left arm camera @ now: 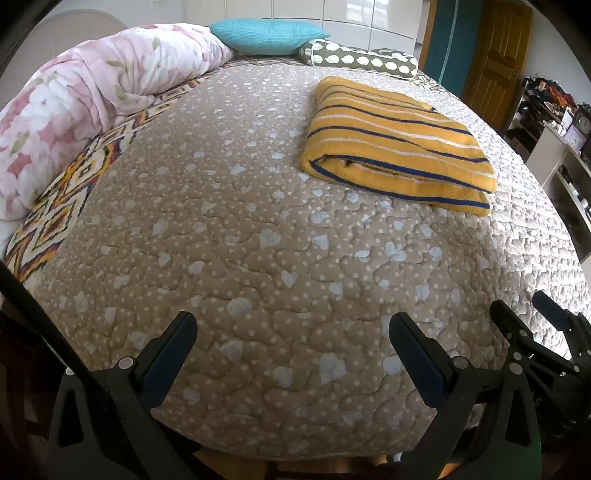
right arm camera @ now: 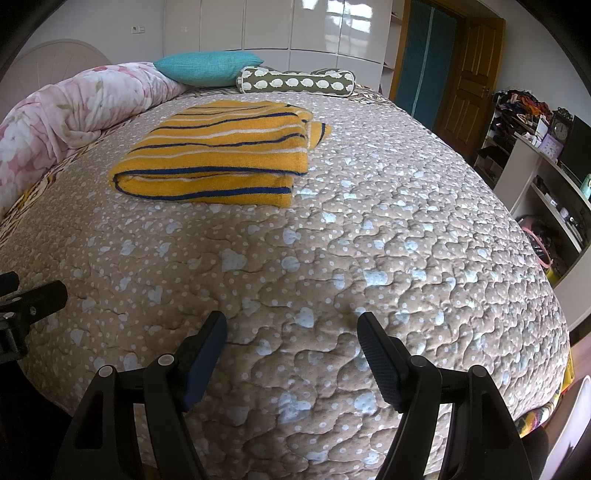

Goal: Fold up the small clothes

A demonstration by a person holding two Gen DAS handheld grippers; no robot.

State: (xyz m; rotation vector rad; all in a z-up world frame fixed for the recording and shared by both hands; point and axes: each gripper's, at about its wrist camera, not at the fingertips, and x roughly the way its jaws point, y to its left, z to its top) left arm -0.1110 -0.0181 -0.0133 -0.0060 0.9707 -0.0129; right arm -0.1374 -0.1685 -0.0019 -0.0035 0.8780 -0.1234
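Note:
A yellow garment with blue and white stripes (left arm camera: 399,147) (right arm camera: 218,158) lies folded into a flat rectangle on the beige quilted bedspread (left arm camera: 258,258) (right arm camera: 369,240), well beyond both grippers. My left gripper (left arm camera: 293,325) hovers over the near part of the bed, open, with nothing between its fingers. My right gripper (right arm camera: 291,325) is open too and empty, also near the bed's front edge. Each wrist view catches the other gripper at its side: the right one (left arm camera: 532,306) at the lower right, the left one (right arm camera: 33,291) at the lower left.
A rolled pink floral duvet (left arm camera: 92,96) (right arm camera: 74,107) runs along the bed's left side. A teal pillow (left arm camera: 269,35) (right arm camera: 207,68) and a patterned bolster (left arm camera: 362,59) (right arm camera: 295,81) lie at the head. Shelves with clutter (right arm camera: 546,166) and a wooden door (right arm camera: 469,85) stand to the right.

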